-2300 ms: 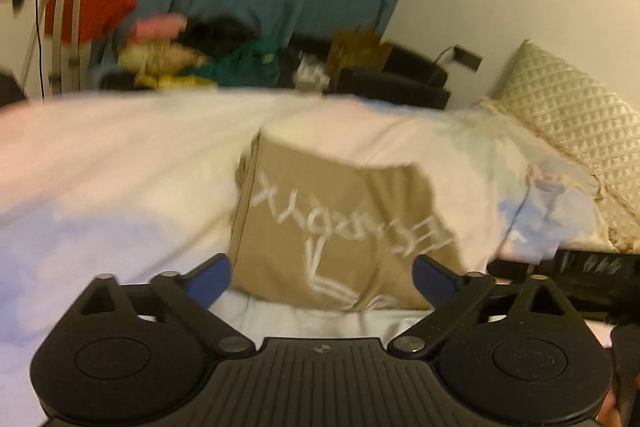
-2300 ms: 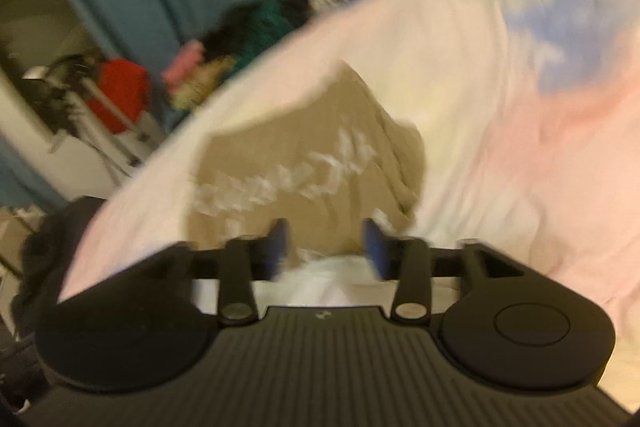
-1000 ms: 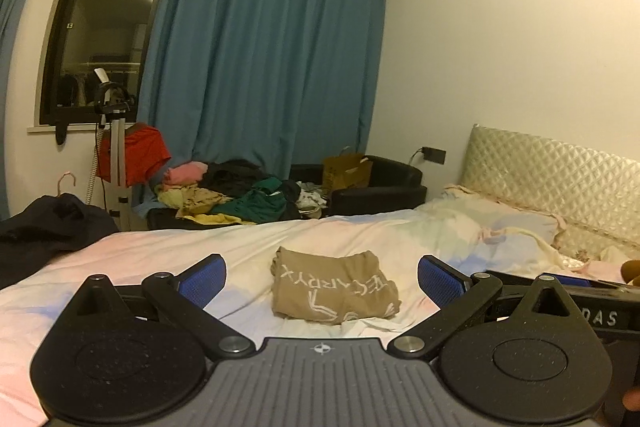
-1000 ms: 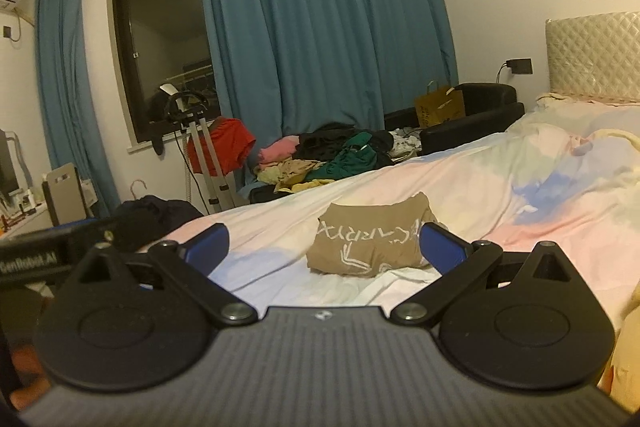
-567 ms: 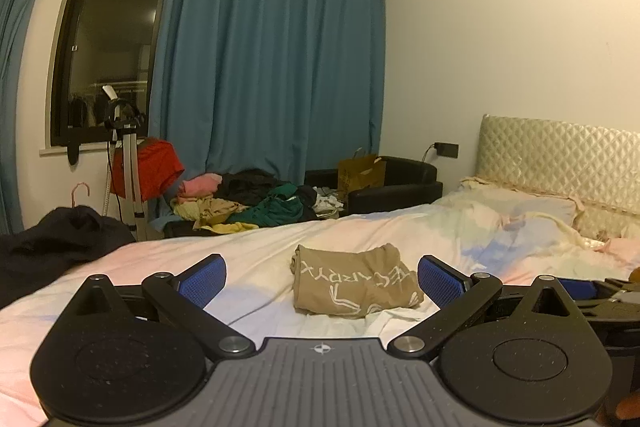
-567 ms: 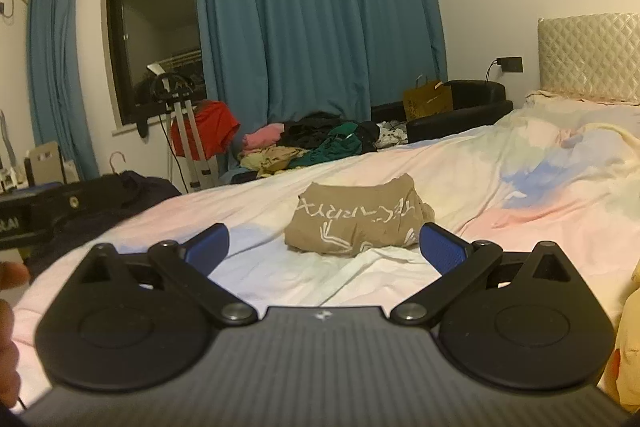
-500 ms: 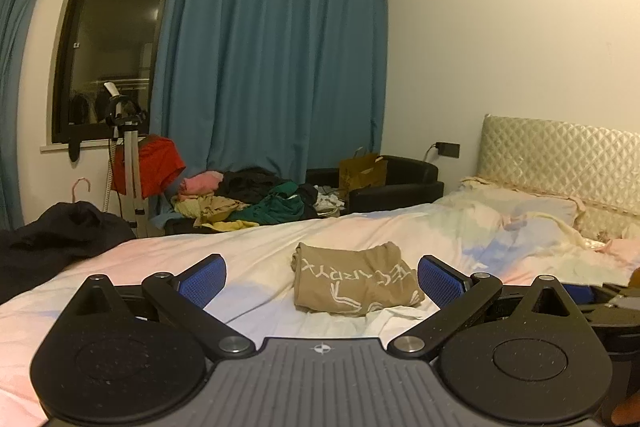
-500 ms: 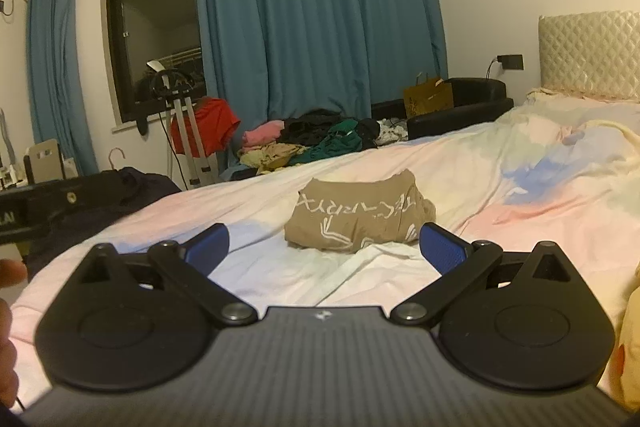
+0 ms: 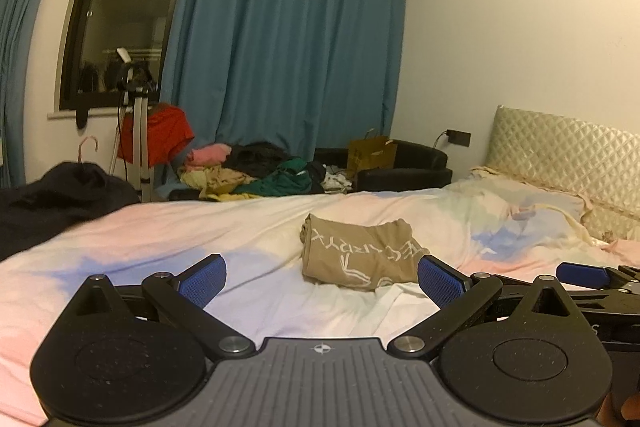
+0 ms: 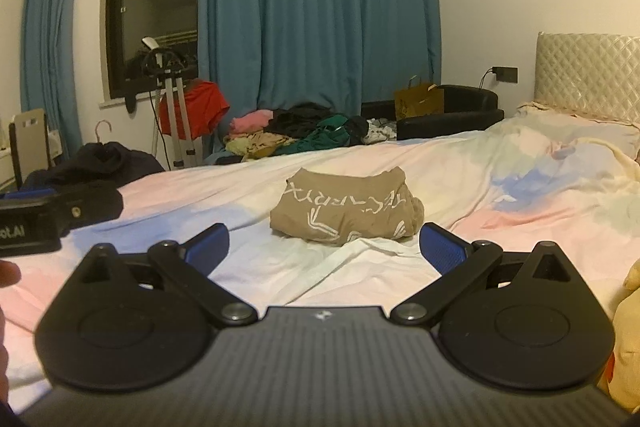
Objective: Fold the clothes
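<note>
Both tongs hang spread wide and hold nothing: the left tongs (image 9: 322,279) and the right tongs (image 10: 324,245) each frame the same folded garment between their blue-padded fingertips, well clear of it. Beyond them stretches a bed (image 10: 520,203) covered in a pastel sheet washed with pink, blue and pale yellow, wrinkled in the foreground. Teal curtains (image 9: 288,39) fall from ceiling to floor along the far wall, flanking a dark window (image 9: 120,11). A quilted cream headboard (image 9: 568,151) stands at the bed's right end. Past the far edge of the bed lies a heap of unsorted clothes (image 10: 296,135) in pink, black, green and yellow, next to a black armchair (image 10: 452,111) with a brown paper bag (image 10: 418,101) on it. A red garment (image 10: 196,109) hangs on a stand below the window, and a black garment (image 9: 60,203) is bunched at the bed's left corner. At the bed's middle sits the folded tan T-shirt (image 10: 346,207), a compact bundle with white lettering on top, lying flat on the sheet and apart from both tools. In the right wrist view the body of the left tool shows at the left border; a yellow plush toy (image 10: 624,331) peeks in at the right edge.
</note>
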A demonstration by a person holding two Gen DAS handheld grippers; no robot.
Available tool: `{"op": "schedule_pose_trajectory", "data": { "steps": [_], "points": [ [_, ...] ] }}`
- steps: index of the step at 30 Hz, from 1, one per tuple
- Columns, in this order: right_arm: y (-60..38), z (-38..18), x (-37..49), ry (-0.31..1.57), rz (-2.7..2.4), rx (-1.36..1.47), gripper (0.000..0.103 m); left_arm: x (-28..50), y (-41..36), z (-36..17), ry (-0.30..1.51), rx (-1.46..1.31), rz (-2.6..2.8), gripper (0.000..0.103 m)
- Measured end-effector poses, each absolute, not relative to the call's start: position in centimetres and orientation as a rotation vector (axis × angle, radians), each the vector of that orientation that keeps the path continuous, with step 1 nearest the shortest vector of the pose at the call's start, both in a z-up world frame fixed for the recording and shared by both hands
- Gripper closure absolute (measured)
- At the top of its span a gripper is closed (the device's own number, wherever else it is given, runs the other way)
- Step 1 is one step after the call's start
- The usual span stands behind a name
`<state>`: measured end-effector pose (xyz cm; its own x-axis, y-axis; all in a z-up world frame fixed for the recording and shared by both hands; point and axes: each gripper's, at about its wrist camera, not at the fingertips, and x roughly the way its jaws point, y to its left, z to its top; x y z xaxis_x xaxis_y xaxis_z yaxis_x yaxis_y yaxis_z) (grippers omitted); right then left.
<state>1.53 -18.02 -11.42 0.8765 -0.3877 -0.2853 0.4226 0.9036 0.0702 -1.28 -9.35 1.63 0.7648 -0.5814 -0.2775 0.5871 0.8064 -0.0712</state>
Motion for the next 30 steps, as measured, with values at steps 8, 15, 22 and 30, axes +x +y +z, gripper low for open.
{"op": "schedule_pose_trajectory", "data": {
  "steps": [8,15,22,30],
  "points": [
    [-18.8,-11.5,1.2,0.260,-0.418,0.174,0.000,-1.5,-9.5,1.4,0.287,0.049,-0.616,0.000],
    [-18.6,-11.6,1.0,0.247,-0.427,0.167,0.000,-1.8,-10.3,1.2,0.303,0.084,-0.624,0.000],
    [-18.3,-11.5,1.1,0.253,-0.421,0.152,0.000,-2.5,-10.8,1.1,0.281,0.100,-0.628,0.000],
    [-18.7,-11.6,0.9,0.254,-0.421,0.184,0.000,-2.6,-10.8,1.0,0.285,0.097,-0.626,0.000]
  ]
}}
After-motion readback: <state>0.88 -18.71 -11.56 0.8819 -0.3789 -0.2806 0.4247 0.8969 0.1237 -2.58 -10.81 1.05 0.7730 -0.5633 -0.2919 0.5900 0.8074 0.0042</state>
